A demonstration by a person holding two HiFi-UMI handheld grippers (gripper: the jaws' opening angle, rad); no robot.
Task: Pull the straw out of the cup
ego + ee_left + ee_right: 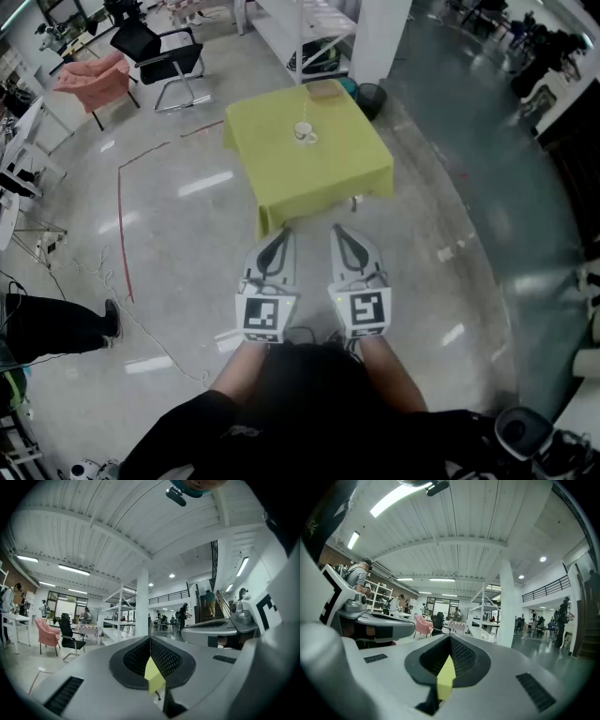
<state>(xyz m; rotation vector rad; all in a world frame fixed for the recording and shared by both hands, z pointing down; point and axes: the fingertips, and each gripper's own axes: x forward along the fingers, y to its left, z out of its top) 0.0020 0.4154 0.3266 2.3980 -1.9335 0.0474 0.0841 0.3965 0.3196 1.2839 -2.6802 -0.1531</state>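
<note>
- Your left gripper (279, 234): jaws fully closed, nothing between them.
- Your right gripper (343, 231): jaws together too, empty.
- Cup (305, 133) stands on the yellow worktop (328, 178), well ahead of both grippers; straw too small to make out.

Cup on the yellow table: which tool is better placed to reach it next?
Left, but only barely. The left tool and the right tool are both shut, side by side and well short of the table. The cup sits ahead between them, slightly nearer the left tool's line.
</note>
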